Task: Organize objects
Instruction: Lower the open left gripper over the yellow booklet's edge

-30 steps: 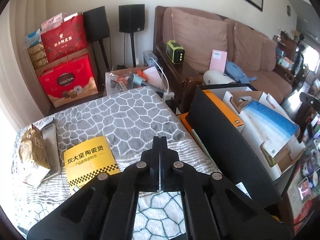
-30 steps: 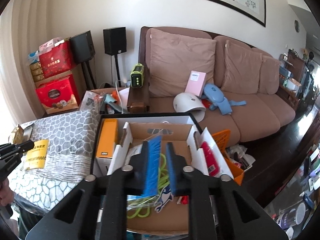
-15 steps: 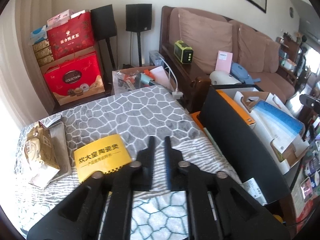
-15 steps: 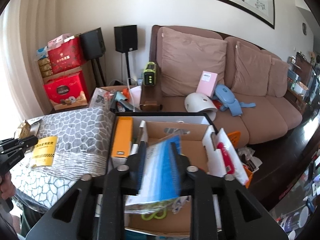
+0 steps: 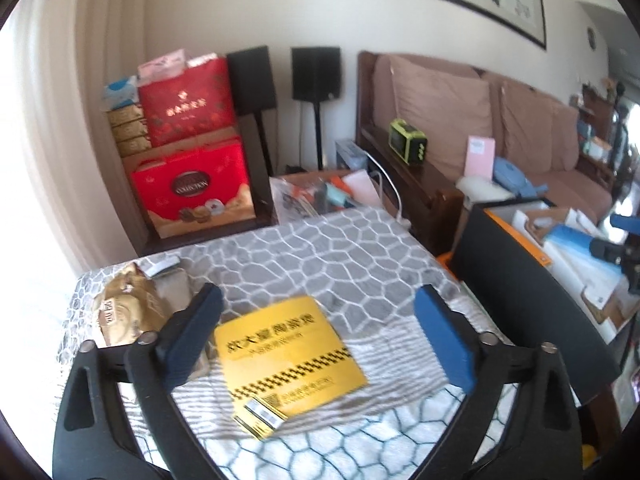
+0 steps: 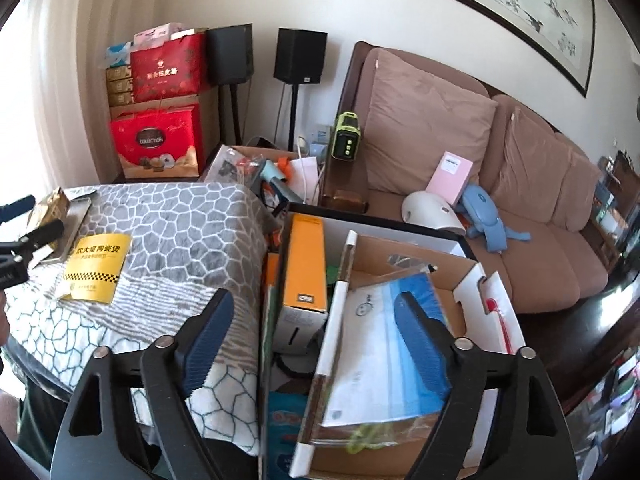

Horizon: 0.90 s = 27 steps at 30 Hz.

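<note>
A yellow booklet [image 5: 288, 356] lies flat on the grey patterned blanket [image 5: 320, 256]. My left gripper [image 5: 318, 338] hovers over it, its jaws opening wide with nothing held between them. In the right wrist view the booklet [image 6: 94, 266] and the left gripper [image 6: 34, 218] show at the far left. My right gripper [image 6: 316, 342] is over an open cardboard box [image 6: 472, 280], its jaws opening. A blue-and-white plastic bag [image 6: 376, 344] lies loose in that box, partly behind the right finger [image 6: 424, 344], and the pads do not press on it.
A black bin [image 6: 360, 218] holds the cardboard box and an orange carton [image 6: 306, 264]. A snack bag [image 5: 124, 312] lies at the blanket's left edge. Red gift boxes [image 5: 192, 196], speakers and a brown sofa [image 6: 520, 208] stand behind. The right gripper [image 5: 614, 234] shows at the bin.
Both grippers went from shut to wide apart. The right one let go of the blue-and-white bag, which now rests in the cardboard box. The left one moved over the yellow booklet.
</note>
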Each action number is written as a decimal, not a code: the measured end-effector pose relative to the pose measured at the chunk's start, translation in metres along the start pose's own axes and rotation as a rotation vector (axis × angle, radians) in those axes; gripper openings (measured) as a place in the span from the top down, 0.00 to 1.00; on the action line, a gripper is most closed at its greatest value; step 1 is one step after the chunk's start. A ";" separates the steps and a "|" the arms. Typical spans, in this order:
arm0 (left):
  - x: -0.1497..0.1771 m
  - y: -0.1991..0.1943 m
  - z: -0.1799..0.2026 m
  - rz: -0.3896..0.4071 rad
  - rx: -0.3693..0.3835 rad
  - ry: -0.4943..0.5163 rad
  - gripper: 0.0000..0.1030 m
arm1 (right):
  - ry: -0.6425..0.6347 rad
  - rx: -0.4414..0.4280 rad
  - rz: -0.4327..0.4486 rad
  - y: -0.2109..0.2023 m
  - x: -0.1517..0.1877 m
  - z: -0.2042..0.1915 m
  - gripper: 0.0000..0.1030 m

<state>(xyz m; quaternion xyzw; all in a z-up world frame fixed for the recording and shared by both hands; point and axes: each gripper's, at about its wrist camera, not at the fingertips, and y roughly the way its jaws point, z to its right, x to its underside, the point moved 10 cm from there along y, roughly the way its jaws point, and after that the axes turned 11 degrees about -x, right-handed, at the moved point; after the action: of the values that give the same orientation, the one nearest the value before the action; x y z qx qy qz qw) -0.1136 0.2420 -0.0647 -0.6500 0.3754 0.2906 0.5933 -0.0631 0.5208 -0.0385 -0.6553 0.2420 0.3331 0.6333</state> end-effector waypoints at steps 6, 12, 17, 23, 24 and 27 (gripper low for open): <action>-0.006 0.003 -0.040 -0.014 -0.013 -0.108 0.00 | -0.035 0.026 0.018 0.008 0.000 -0.013 0.00; -0.015 -0.004 -0.073 0.008 -0.033 -0.159 0.00 | -0.001 -0.004 0.067 0.006 0.000 -0.033 0.00; -0.024 -0.015 -0.115 0.022 -0.082 -0.214 0.00 | 0.072 -0.082 0.047 0.016 0.014 -0.051 0.00; -0.019 -0.029 -0.179 0.025 -0.157 -0.277 0.00 | 0.087 -0.123 0.028 0.018 0.022 -0.072 0.00; -0.015 -0.029 -0.186 0.017 -0.167 -0.278 0.00 | 0.092 -0.130 0.022 0.020 0.023 -0.074 0.00; 0.002 -0.021 -0.208 -0.032 -0.176 -0.277 0.00 | 0.105 -0.153 -0.001 0.028 0.024 -0.086 0.00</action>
<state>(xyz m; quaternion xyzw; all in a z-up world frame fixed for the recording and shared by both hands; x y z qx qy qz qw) -0.1089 0.0358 -0.0287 -0.6590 0.2530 0.3997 0.5847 -0.0566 0.4357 -0.0772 -0.7185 0.2482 0.3155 0.5681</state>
